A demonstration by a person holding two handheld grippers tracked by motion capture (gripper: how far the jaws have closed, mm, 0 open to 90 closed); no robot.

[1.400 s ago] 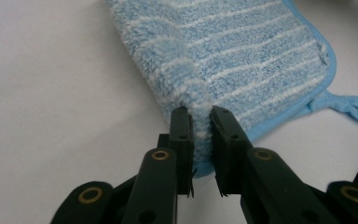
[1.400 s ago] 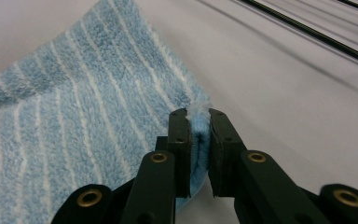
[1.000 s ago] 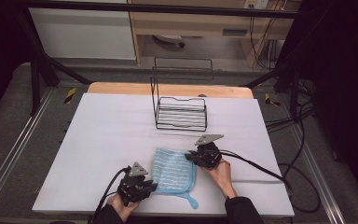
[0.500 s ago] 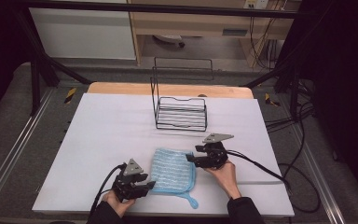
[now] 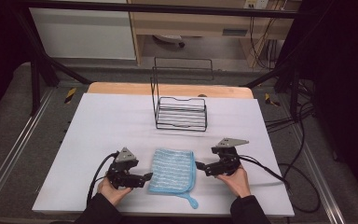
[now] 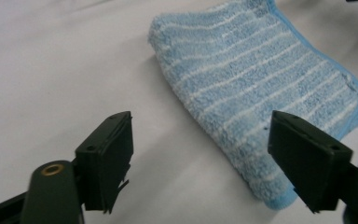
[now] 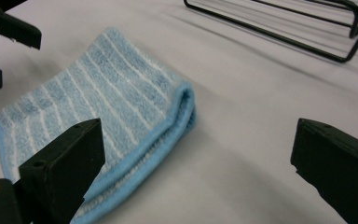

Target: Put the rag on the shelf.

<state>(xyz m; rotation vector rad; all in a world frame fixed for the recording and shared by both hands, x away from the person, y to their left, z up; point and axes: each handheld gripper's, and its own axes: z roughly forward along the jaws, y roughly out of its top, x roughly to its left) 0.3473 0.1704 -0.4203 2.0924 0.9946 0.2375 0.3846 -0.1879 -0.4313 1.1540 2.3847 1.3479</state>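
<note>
The cloth (image 5: 173,170) lies folded flat on the white desk (image 5: 98,121), near the front edge, between the two tools. The left tool (image 5: 145,178) sits just beside the cloth at its 9 o'clock, the right tool (image 5: 199,166) just beside it at its 3 o'clock. Both are released: their jaws have just been opening, and nothing sits between them now. In the left gripper view the cloth (image 6: 261,88) lies ahead of the wide-set jaws, apart from both. In the right gripper view the cloth (image 7: 107,112) lies beyond the near jaw, its rounded fold facing the gap.

The cloth looks like a soft, light terry weave, blue with white stripes and a stitched blue border. It is probably limp: lifted by one point it would likely sag and let its layers fall open. The pile should give the jaws good friction, so slipping seems unlikely, and nothing about it is fragile. A small loop (image 5: 191,201) trails from the corner at about 5 o'clock.

The firmest hold is likely on an edge or corner, pinching all layers together; the folded side is the thicker bite. Two holds on opposite corners would keep it from drooping.

A wire rack (image 5: 181,112) stands well apart at 12 o'clock.
</note>
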